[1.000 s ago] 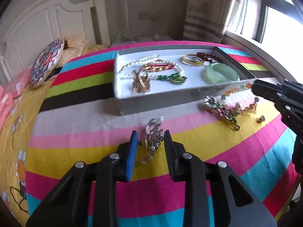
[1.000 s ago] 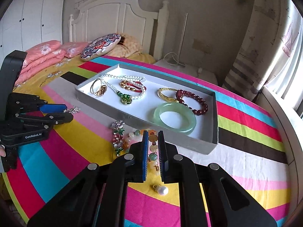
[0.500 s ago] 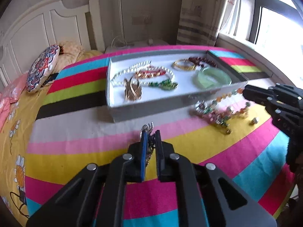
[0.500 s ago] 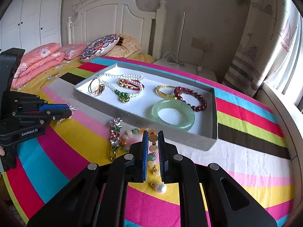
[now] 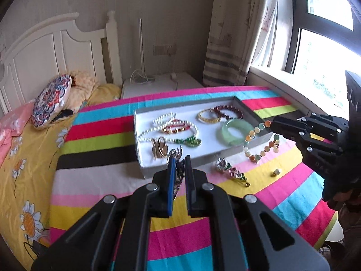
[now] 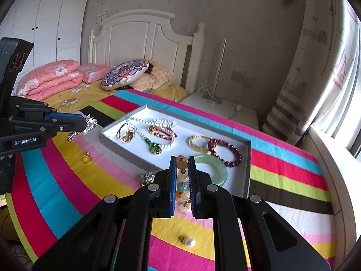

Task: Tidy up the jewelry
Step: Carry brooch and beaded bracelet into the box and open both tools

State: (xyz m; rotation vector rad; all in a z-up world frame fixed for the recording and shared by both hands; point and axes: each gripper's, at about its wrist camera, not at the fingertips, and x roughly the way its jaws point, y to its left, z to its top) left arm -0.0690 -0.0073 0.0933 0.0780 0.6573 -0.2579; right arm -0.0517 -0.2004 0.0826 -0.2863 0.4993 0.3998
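My left gripper [image 5: 179, 160] is shut on a silver brooch [image 5: 174, 154] and holds it above the striped bedspread, just in front of the grey jewelry tray [image 5: 144, 172]. From the right wrist view the left gripper [image 6: 86, 124] shows at the left with the silver brooch [image 6: 91, 120] at its tip. My right gripper [image 6: 182, 160] is shut on a multicolour bead bracelet [image 6: 182, 165]. The bracelet [image 5: 255, 144] dangles from the right gripper [image 5: 273, 125] over the tray's right front corner. The tray [image 6: 126, 145] holds several pieces, among them a jade bangle [image 6: 213, 169].
On the bedspread lie a colourful brooch [image 5: 232, 172], a pearl earring [image 6: 189, 241] and a gold ring [image 6: 86, 158]. Pillows [image 6: 125, 76] and a white headboard are behind the tray. A window sill [image 5: 282, 83] runs along the right.
My left gripper closed on the silver brooch and lifted it off the bedspread. My right gripper rose too, and the bead bracelet now hangs from it in the air.
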